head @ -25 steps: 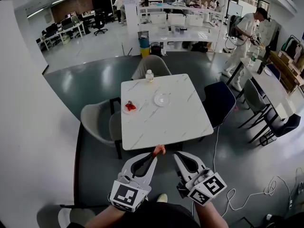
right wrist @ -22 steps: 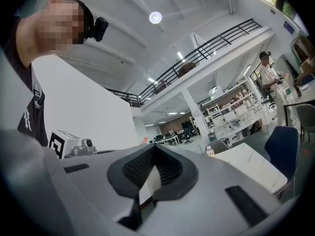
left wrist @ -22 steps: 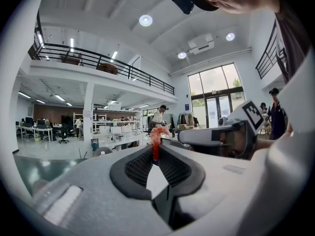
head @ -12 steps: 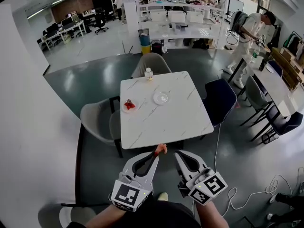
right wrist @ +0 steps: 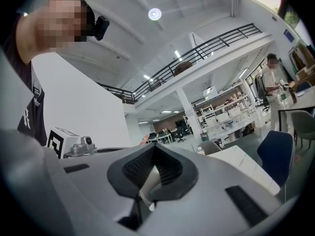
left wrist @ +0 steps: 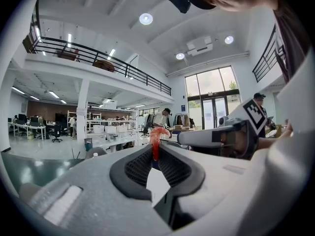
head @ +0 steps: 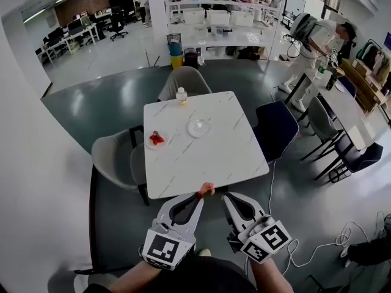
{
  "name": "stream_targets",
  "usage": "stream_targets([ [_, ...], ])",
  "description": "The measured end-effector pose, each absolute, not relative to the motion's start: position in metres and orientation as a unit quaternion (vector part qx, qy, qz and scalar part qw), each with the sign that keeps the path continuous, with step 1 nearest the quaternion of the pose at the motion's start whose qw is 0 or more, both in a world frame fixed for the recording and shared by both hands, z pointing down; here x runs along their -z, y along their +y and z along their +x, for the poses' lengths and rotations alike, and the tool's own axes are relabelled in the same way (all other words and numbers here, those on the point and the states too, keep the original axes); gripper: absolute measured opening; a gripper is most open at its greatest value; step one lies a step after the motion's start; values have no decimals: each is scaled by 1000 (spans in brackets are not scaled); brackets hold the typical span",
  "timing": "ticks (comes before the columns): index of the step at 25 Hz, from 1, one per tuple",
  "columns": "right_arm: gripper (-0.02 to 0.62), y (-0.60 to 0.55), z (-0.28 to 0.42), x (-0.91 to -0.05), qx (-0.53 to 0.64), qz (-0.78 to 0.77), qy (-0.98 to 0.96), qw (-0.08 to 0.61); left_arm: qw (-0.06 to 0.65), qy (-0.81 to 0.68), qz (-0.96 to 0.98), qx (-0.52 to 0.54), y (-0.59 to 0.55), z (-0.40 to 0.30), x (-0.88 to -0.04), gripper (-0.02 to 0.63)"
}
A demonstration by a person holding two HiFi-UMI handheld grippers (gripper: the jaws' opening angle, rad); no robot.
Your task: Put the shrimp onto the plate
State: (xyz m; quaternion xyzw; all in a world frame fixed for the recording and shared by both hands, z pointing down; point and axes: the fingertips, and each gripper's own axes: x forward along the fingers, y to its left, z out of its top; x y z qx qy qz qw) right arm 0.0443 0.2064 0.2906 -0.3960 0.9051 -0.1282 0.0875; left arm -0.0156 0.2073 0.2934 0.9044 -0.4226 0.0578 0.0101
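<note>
Carrying shrimp (head: 206, 190), pinched in left gripper (head: 203, 196); right gripper (head: 226, 198) clenched, empty. Next: advance toward 12 o'clock, lower over empty plate (head: 198, 127).

Desk (head: 208, 154): white marble-look top, smooth, faint sheen; floor (head: 116, 102) dark, glossy. Left claw (left wrist: 155, 145): matt grey plastic, ribbed black pads (left wrist: 138, 167). Shrimp (left wrist: 157, 133): glossy, orange-red.
</note>
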Motion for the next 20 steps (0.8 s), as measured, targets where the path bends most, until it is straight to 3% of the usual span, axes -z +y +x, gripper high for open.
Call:
stream_targets([
  [20,3,34,0,-310,138,-453,878,66,7,-371,925,-78,22,-54,-322,41],
])
